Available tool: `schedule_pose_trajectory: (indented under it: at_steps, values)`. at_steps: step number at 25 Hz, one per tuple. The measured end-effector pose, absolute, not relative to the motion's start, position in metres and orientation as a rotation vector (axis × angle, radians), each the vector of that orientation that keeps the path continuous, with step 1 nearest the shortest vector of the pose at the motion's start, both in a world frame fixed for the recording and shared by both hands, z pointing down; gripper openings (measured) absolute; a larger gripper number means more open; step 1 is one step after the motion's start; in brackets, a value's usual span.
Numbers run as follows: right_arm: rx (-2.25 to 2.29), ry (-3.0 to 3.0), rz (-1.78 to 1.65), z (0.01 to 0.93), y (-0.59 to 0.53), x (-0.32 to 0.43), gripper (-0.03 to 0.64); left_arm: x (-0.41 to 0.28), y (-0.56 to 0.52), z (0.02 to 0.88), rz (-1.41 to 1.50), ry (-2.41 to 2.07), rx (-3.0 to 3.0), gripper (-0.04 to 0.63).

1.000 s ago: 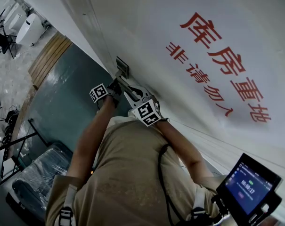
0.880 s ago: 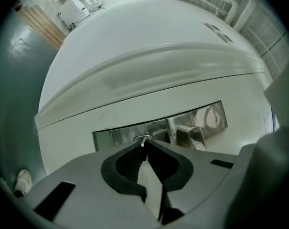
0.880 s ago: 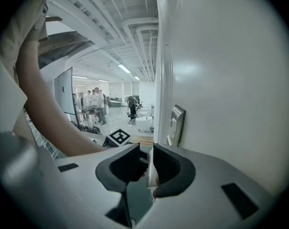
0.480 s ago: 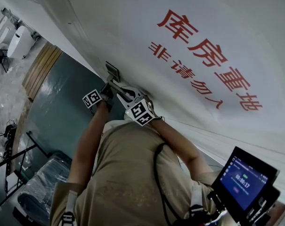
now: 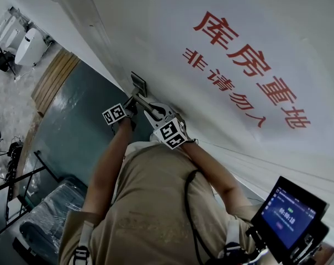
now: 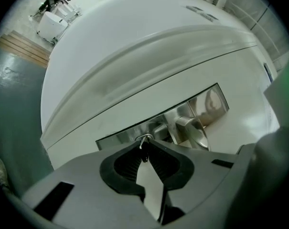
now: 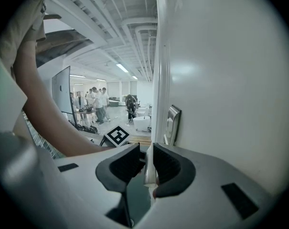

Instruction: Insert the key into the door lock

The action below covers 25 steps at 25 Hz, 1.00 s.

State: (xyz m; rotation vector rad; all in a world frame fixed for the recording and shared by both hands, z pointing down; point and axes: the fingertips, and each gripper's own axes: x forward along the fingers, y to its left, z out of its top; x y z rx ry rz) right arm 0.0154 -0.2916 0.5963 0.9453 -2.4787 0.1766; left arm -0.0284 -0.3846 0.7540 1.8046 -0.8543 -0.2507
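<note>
The steel lock plate (image 5: 139, 84) sits on a white door with red characters (image 5: 249, 65). My left gripper (image 5: 128, 106) is right at the plate. In the left gripper view a small metal key with its ring (image 6: 144, 142) stands in the plate (image 6: 130, 135), left of the lever handle (image 6: 194, 130). The left gripper (image 6: 145, 149) has its jaws opening, and the key is still between the pads. My right gripper (image 5: 155, 112) sits just below and to the right, at the handle's end. In its own view the right gripper (image 7: 147, 163) is shut on a thin pale metal piece, apparently that handle, with the plate (image 7: 172, 124) ahead.
The green floor (image 5: 73, 120) runs along the door, with a wooden ramp (image 5: 56, 73) beyond it. A black frame with a wrapped bundle (image 5: 45, 214) stands lower left. A lit screen (image 5: 291, 214) hangs lower right. Several people (image 7: 99, 104) stand far down the hall.
The left gripper's marker cube has rolled a little while staying at the lock plate. The right gripper has kept its place. The head camera has swayed slightly.
</note>
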Motion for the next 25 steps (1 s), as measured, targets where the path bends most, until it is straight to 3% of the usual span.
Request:
schedule_pose_trajectory:
  at_steps: [11, 18, 22, 25]
  values:
    - [0.941, -2.481, 0.179, 0.596, -0.286, 0.017, 0.087, -0.032, -0.387, 0.760, -0.636, -0.754, 1.442, 0.040]
    - [0.932, -2.501, 0.170, 0.593, -0.286, 0.013, 0.087, -0.036, -0.385, 0.754, -0.515, -0.775, 1.598, 0.044]
    - [0.929, -2.510, 0.185, 0.591, -0.285, 0.015, 0.087, -0.045, -0.372, 0.751, -0.475, -0.824, 1.650, 0.128]
    - [0.909, -2.520, 0.172, 0.588, -0.285, 0.012, 0.087, -0.066, -0.361, 0.748, -0.485, -0.899, 1.662, 0.143]
